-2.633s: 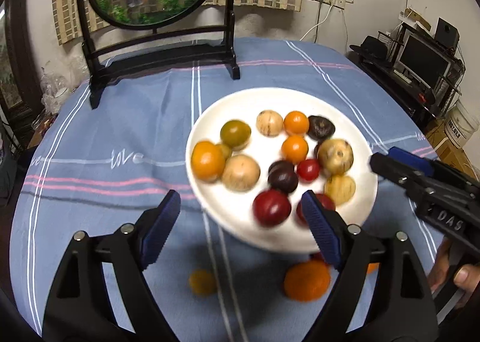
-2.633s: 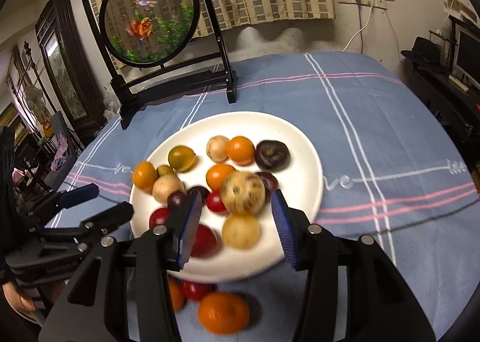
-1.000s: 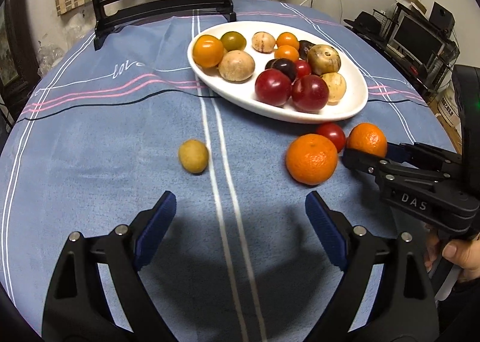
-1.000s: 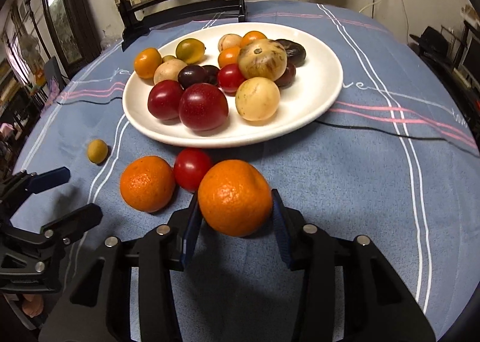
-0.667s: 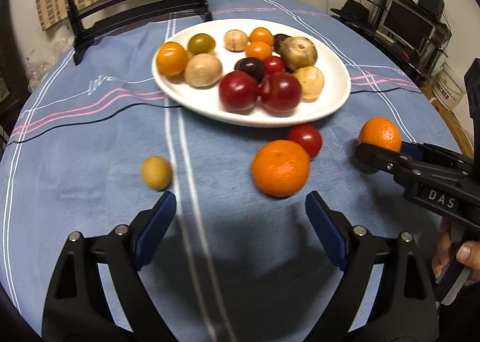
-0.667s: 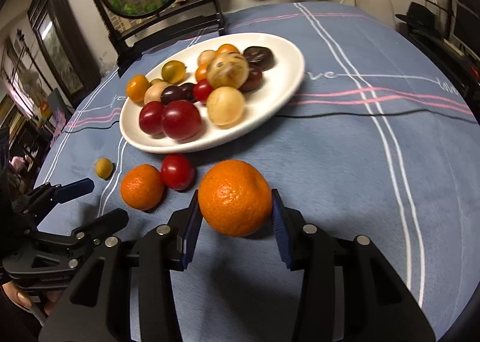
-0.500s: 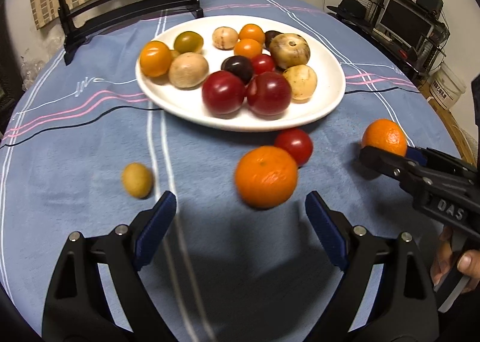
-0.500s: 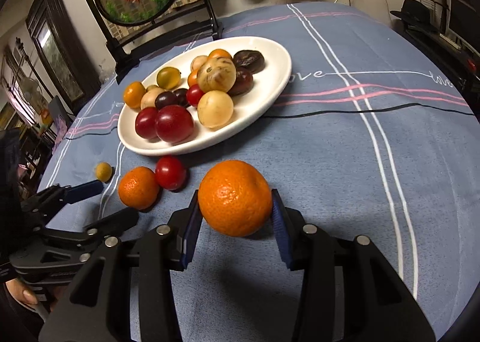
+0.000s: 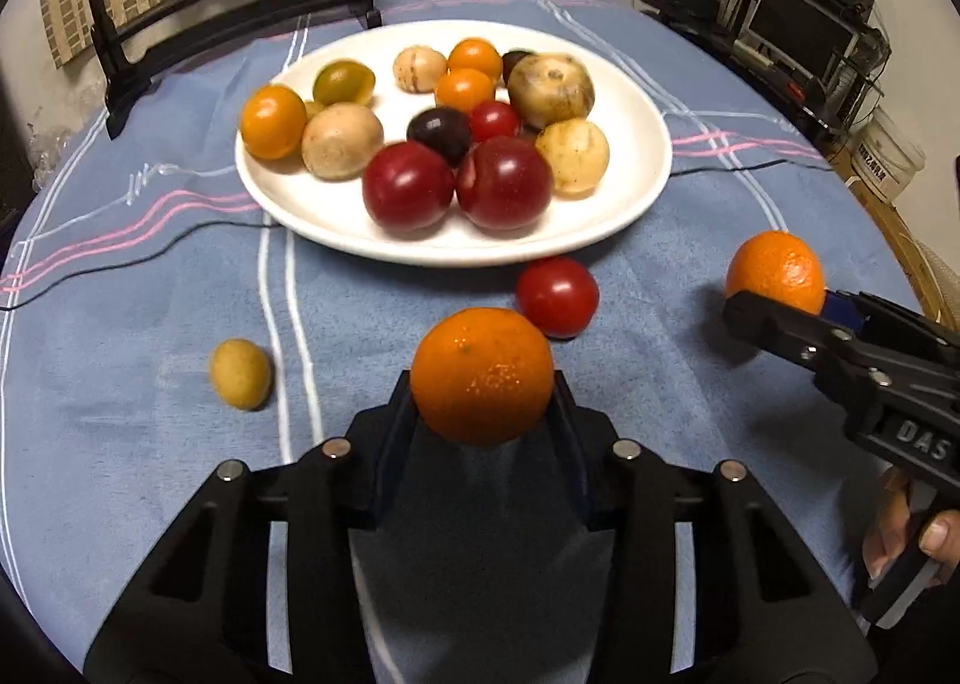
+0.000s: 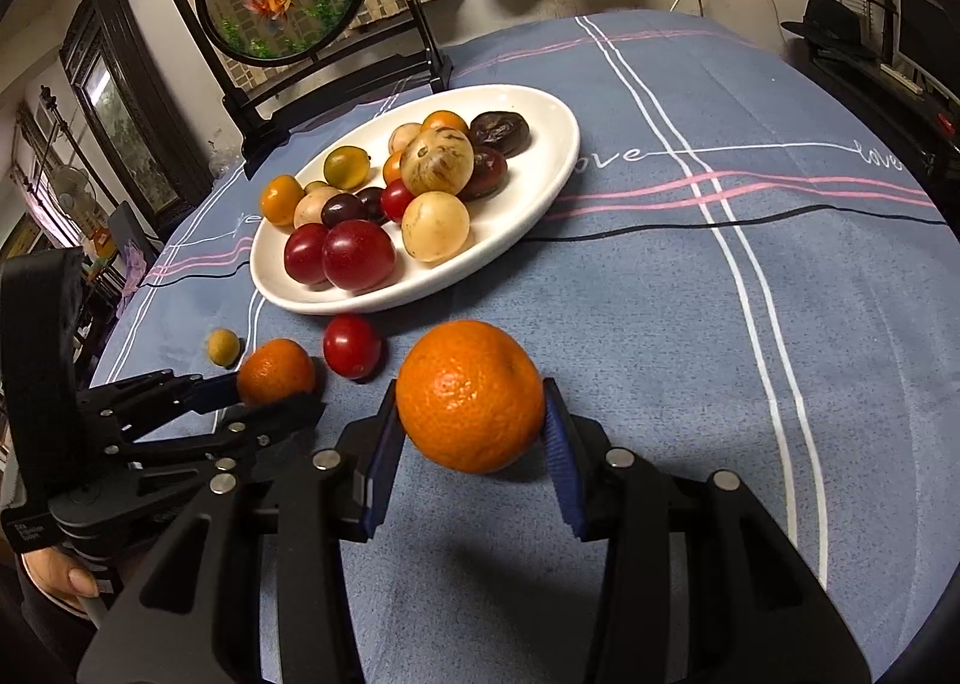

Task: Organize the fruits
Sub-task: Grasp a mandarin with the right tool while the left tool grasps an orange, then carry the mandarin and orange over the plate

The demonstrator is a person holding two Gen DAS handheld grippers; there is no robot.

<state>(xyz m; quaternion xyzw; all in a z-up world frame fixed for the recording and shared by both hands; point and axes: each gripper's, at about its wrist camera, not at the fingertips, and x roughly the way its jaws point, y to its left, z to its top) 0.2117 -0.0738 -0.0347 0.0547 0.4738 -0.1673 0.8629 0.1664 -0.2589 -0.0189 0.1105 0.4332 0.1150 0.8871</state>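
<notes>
Here, each hand-held gripper carries an orange near a white plate [image 9: 630, 192] heaped with fruit on a blue striped tablecloth [image 10: 690, 276]. The left gripper [image 9: 483, 390] has just been closing, and its pads now pinch the left orange [image 9: 482, 375] from both sides, low over the cloth. The right gripper [image 10: 471, 414] clamps the right orange [image 10: 471, 396] the same way, held clear of the table to the plate's right. A red tomato [image 9: 558, 297] and a small yellow fruit [image 9: 240, 374] lie loose on the cloth just short of the plate's near rim. Both oranges, judging by the task, are headed for the plate, where bare space shows along the right side.
</notes>
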